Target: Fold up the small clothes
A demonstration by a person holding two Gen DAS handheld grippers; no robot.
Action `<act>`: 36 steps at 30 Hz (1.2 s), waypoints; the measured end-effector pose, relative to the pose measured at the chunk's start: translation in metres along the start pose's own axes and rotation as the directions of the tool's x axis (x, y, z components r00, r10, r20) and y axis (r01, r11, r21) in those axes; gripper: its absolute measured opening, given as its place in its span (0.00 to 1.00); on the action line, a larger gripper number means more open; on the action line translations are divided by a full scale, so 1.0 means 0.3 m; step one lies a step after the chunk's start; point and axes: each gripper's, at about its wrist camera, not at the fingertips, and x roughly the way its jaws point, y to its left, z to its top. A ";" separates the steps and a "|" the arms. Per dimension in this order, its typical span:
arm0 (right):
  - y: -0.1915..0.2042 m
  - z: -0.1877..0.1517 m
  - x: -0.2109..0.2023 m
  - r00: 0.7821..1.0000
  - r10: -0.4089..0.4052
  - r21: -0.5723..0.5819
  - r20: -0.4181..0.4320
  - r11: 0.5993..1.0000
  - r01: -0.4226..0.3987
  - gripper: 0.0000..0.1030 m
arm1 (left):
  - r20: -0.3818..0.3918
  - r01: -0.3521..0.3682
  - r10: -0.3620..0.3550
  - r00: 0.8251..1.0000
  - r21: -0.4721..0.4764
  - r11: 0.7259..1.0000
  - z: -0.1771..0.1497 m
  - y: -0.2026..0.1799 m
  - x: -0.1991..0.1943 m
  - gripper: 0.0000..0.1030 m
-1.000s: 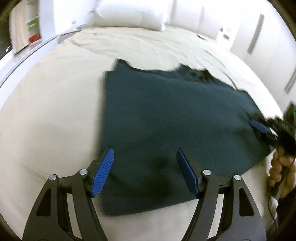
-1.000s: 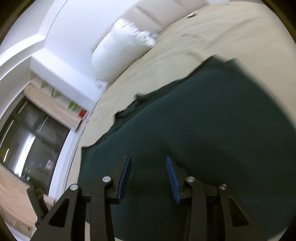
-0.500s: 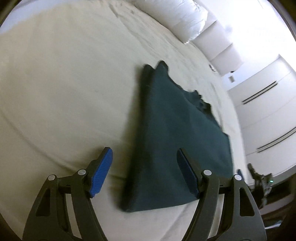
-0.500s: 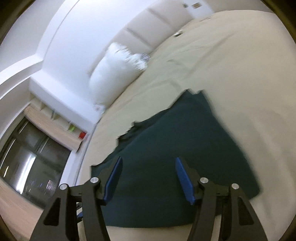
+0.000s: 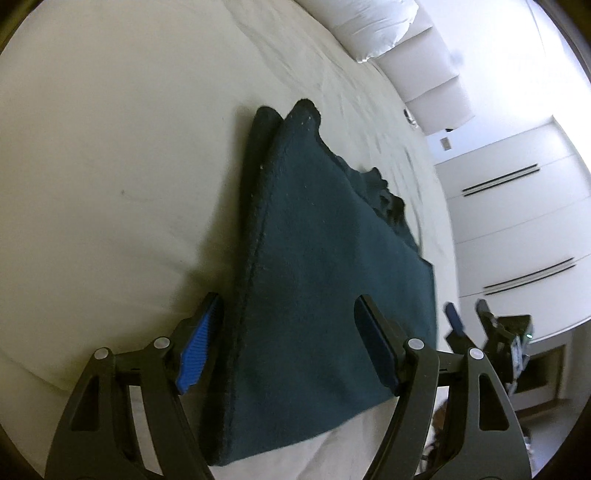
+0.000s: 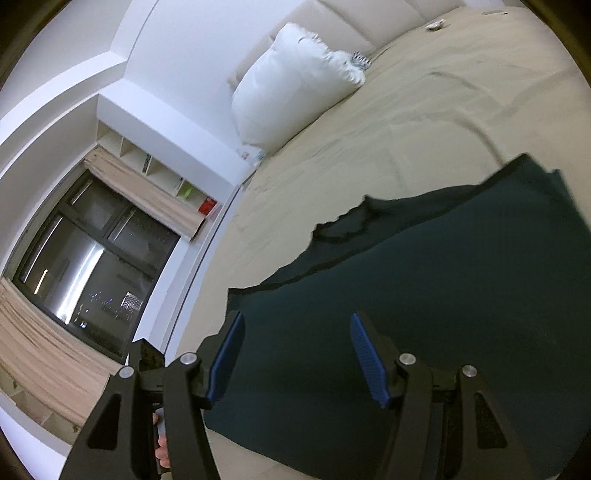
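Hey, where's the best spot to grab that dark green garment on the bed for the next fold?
Probably the dark green garment at its near corner, coming in low from the bed's near edge. That corner lies flat, layered and free, between the left gripper's open fingers.

Both wrist cameras look forward and down, close over the bed (image 5: 110, 184). The left view faces the pillow (image 5: 373, 26) at 1 o'clock, the right at 12. Both share the dark garment (image 5: 325, 295).

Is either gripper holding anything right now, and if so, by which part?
Nothing is held. The left gripper and right gripper are both open above the dark green garment.
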 end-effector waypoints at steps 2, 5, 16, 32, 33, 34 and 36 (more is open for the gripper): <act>0.011 0.003 0.033 1.000 0.007 0.007 -0.021 1.000 -0.007 0.61 | -0.020 0.029 -0.030 0.999 -0.020 0.999 -0.002 0.013 -0.001 0.70; 0.026 -0.001 0.083 0.998 0.027 0.012 -0.061 1.000 -0.026 0.61 | -0.064 0.038 -0.039 0.997 -0.019 0.999 -0.004 0.012 0.004 0.70; 0.082 -0.029 0.282 0.980 0.022 0.023 -0.197 1.000 -0.018 0.61 | -0.121 0.082 -0.097 0.988 -0.117 0.990 0.000 0.076 0.004 0.17; -0.008 -0.047 0.364 0.973 0.043 0.051 -0.228 0.998 -0.033 0.61 | -0.054 0.162 -0.171 0.984 -0.148 0.976 -0.030 0.083 -0.062 0.13; -0.013 -0.042 0.360 0.971 0.056 0.070 -0.231 0.997 -0.041 0.61 | -0.051 0.160 -0.168 0.984 -0.139 0.977 -0.030 0.064 -0.070 0.13; -0.022 -0.034 0.347 0.970 0.078 0.101 -0.231 0.993 -0.056 0.61 | -0.049 0.158 -0.165 0.985 -0.124 0.980 -0.027 0.032 -0.071 0.12; -0.037 -0.021 0.323 0.968 0.113 0.138 -0.224 0.987 -0.083 0.61 | -0.044 0.151 -0.154 0.987 -0.080 0.985 -0.020 -0.051 -0.085 0.13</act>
